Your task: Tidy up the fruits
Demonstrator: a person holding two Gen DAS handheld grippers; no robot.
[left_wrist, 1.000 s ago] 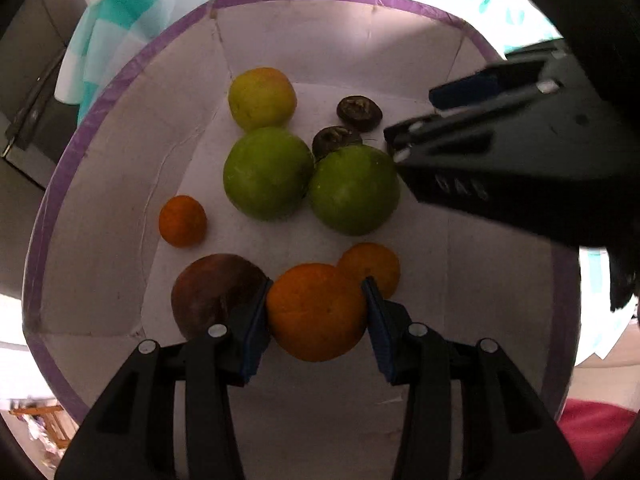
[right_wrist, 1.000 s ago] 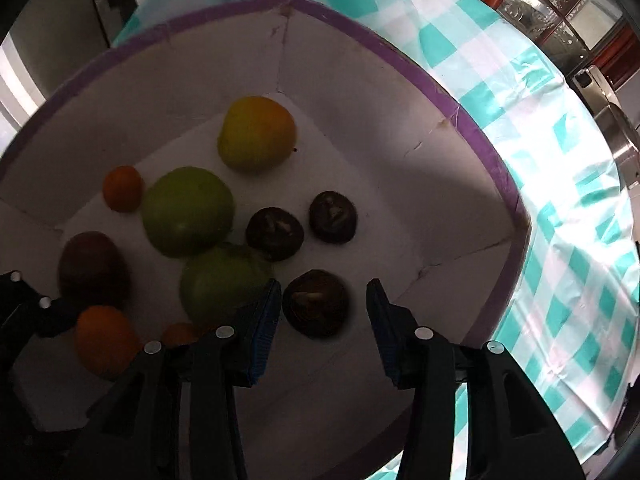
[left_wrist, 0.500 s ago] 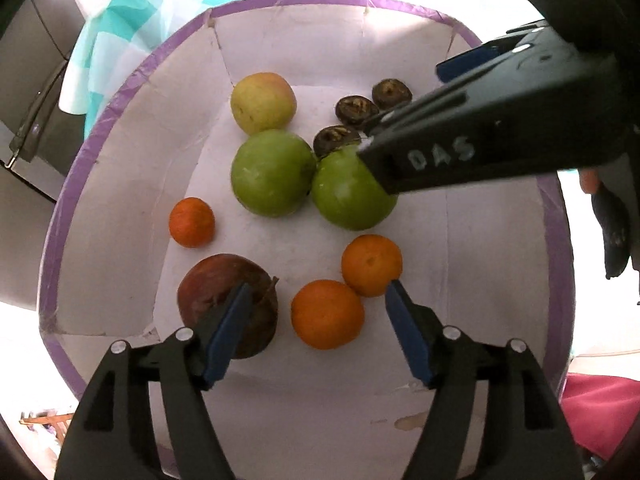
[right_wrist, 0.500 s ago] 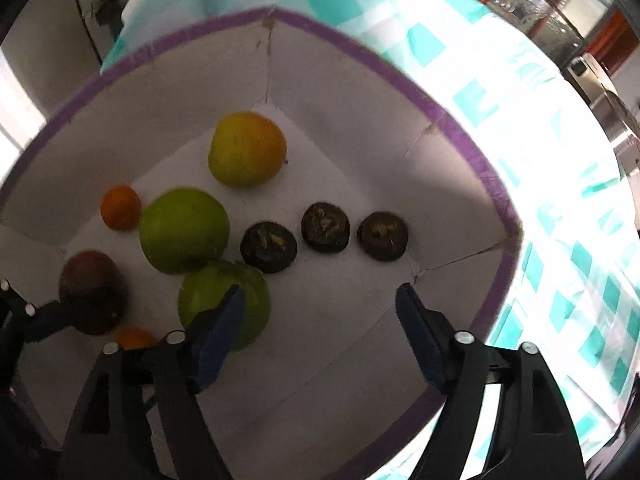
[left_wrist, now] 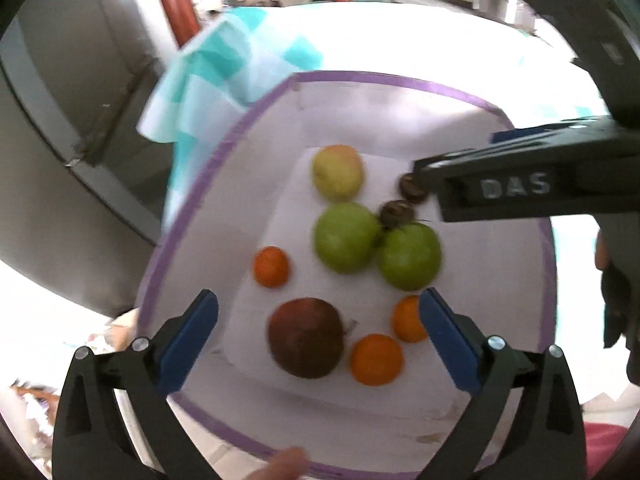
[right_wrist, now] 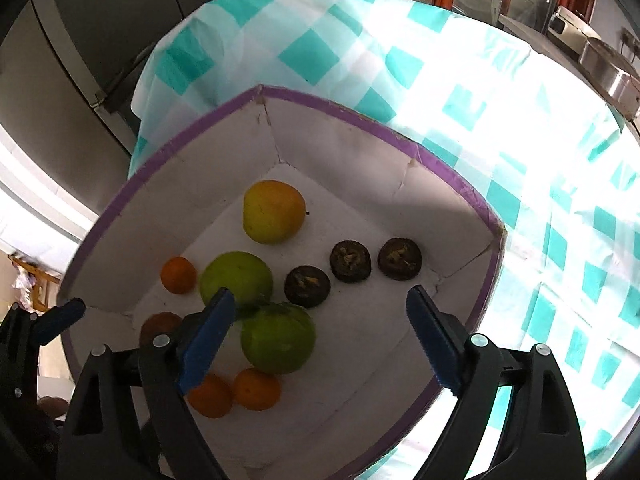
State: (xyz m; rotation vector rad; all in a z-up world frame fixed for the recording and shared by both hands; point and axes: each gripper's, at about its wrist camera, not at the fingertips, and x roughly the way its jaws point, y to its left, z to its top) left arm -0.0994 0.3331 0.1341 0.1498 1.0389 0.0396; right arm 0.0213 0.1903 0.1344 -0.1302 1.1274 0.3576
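Note:
A white box with a purple rim holds the fruit. In it lie a yellow apple, two green fruits, a dark red fruit, three small oranges and three dark brown fruits in a row. My left gripper is open and empty above the box's near side. My right gripper is open and empty above the box; it also shows in the left wrist view.
The box sits on a table with a teal and white checked cloth. Grey cabinet doors stand to the left. A fingertip shows at the bottom of the left wrist view.
My left gripper let go of the orange, opened and rose away from the box. My right gripper released the dark brown fruit beside the other two, opened and lifted back.

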